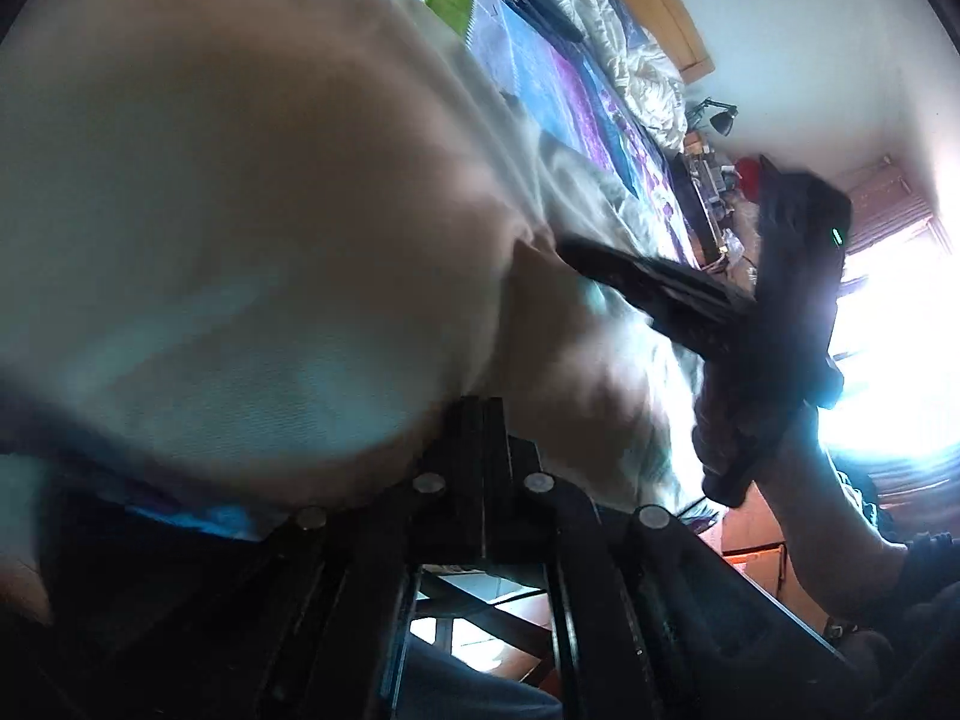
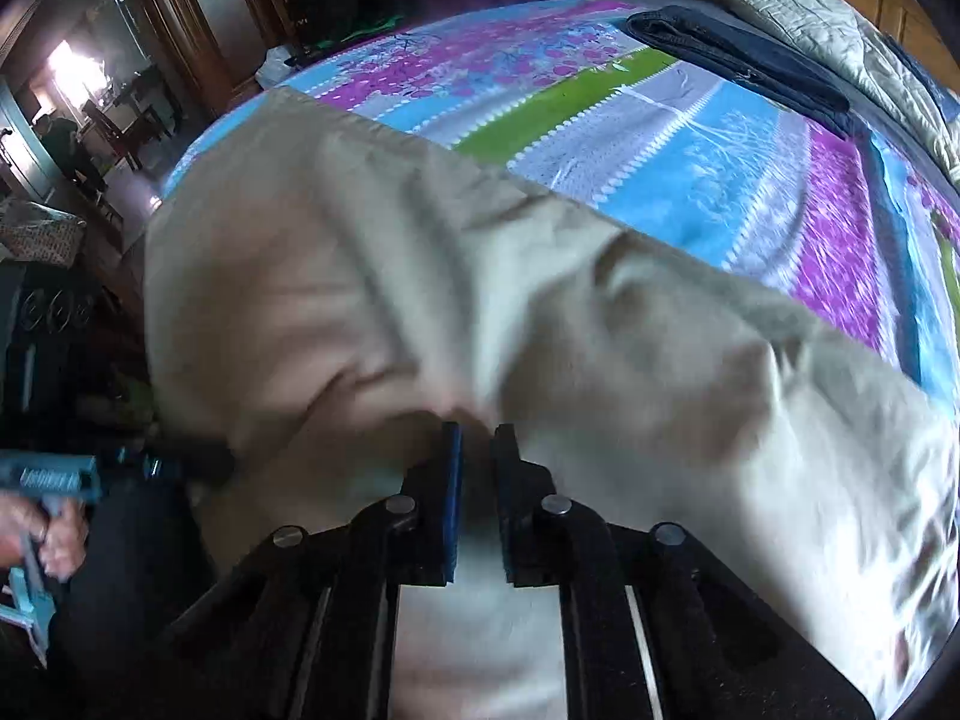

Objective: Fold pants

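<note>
Beige pants (image 2: 420, 300) lie bunched on a colourful striped bedspread (image 2: 720, 180) and hang over its near edge. In the right wrist view my right gripper (image 2: 477, 438) is shut on a fold of the pants, with cloth filling the narrow gap between its fingers. The left wrist view is mostly filled by the blurred pants (image 1: 240, 210), lifted close to the lens. My left gripper (image 1: 480, 414) is shut on their lower edge. The right gripper (image 1: 567, 249) appears there too, pinching the cloth further along, held by a person's hand (image 1: 732, 438).
A folded dark blue garment (image 2: 738, 60) and a pale quilted duvet (image 2: 810, 18) lie at the far side of the bed. A bright window (image 1: 888, 360) and a desk lamp (image 1: 720, 117) are beyond the bed. Dark furniture (image 2: 120, 120) stands left of it.
</note>
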`<state>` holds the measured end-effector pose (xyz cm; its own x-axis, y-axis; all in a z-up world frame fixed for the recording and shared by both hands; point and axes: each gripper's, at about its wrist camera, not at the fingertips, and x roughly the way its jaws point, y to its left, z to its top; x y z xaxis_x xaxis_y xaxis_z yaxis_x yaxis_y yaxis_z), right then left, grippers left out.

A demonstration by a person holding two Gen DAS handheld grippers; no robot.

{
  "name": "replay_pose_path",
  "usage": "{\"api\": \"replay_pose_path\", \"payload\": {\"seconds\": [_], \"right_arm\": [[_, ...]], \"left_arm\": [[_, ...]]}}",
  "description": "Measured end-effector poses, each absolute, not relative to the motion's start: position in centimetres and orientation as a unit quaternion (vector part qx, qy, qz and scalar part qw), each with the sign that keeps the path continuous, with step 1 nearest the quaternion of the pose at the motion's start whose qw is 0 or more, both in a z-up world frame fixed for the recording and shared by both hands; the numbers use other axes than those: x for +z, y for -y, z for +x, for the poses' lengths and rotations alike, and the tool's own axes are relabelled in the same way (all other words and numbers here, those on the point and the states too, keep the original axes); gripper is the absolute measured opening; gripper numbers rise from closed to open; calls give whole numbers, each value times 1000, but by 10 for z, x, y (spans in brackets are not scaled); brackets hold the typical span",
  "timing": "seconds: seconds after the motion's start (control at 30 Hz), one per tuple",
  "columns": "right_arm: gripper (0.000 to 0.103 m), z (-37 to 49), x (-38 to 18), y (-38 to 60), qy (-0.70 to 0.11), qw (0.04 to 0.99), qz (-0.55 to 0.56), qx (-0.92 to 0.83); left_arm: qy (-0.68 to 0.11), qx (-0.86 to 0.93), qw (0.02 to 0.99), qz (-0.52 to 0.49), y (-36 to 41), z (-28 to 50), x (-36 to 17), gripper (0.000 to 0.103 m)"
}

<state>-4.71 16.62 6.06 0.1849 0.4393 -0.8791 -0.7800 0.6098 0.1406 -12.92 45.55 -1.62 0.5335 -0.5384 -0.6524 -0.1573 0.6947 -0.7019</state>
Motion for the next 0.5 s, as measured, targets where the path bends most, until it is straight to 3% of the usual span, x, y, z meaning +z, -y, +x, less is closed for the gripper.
{"api": "replay_pose_path", "payload": {"seconds": [0.13, 0.2, 0.27, 0.3, 0.33, 0.37, 0.47, 0.5], "right_arm": [[13, -87, 81, -102, -451, 800, -182, 352], [13, -97, 88, -75, -450, 822, -147, 318], [13, -89, 90, -45, -442, 851, -114, 258], [13, -87, 91, -42, -440, 862, -96, 234], [15, -77, 89, -32, -439, 868, -75, 218], [15, -67, 85, -25, -444, 869, -61, 209], [11, -42, 63, 10, -467, 864, -66, 179], [10, -31, 58, 27, -468, 866, -62, 163]], "left_arm": [[-467, -92, 826, -302, -459, -138, 10, 1], [-442, -131, 844, -275, -439, -120, 30, 10], [-411, -155, 858, -265, -421, -96, 40, 28], [-396, -163, 861, -273, -413, -83, 43, 48], [-386, -171, 861, -284, -406, -69, 41, 61], [-385, -177, 858, -291, -397, -52, 36, 63], [-445, -152, 853, -226, -378, -5, 7, 61], [-455, -142, 858, -193, -383, -1, -2, 33]]}}
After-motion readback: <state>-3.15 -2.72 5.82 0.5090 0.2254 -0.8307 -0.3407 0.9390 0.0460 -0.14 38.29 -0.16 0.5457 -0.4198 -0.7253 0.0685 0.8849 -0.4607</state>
